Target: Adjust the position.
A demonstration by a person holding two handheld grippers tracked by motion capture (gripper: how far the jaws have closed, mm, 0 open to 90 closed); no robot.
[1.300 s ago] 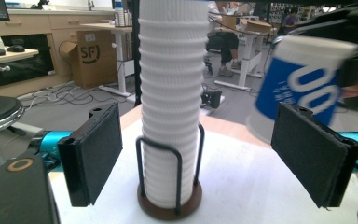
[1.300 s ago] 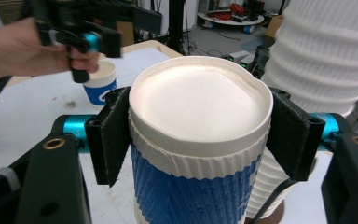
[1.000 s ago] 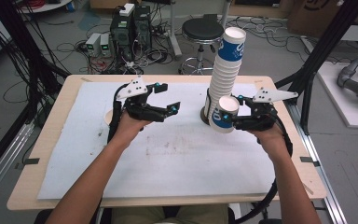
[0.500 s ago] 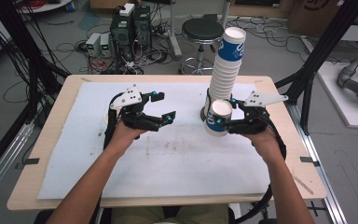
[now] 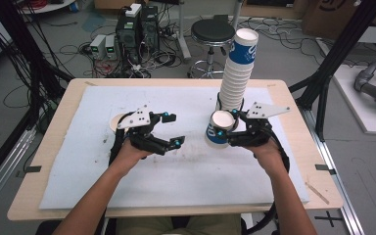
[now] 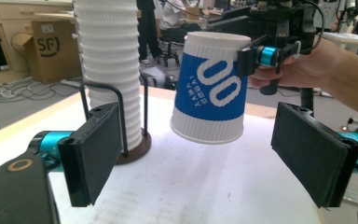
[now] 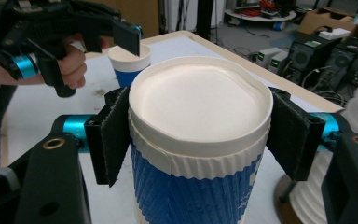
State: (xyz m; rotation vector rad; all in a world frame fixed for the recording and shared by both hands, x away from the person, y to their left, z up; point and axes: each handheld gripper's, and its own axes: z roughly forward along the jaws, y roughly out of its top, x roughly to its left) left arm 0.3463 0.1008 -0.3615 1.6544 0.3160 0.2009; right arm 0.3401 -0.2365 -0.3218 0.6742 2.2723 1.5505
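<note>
A blue-and-white paper cup [image 5: 219,128] hangs tilted above the white mat, and my right gripper [image 5: 229,128] is shut on it just under the rim. In the right gripper view both pads press the cup [image 7: 200,121] from either side. My left gripper [image 5: 174,129] stands open to the cup's left, with nothing between its fingers. The left gripper view looks past its wide-apart jaws at the cup [image 6: 212,100], which is farther off and clear of them. A tall stack of white cups [image 5: 237,73] stands on a wire stand just behind the held cup.
A second cup [image 5: 117,122] stands upright on the mat behind my left hand, seen in the right gripper view as a blue cup [image 7: 129,63]. The white mat [image 5: 200,171] covers most of the wooden table. A stool [image 5: 213,32] and computers sit beyond the far edge.
Both hands have sunk and come nearer to the person. The right gripper has carried the cup left, away from the stack. The left gripper stays open.
</note>
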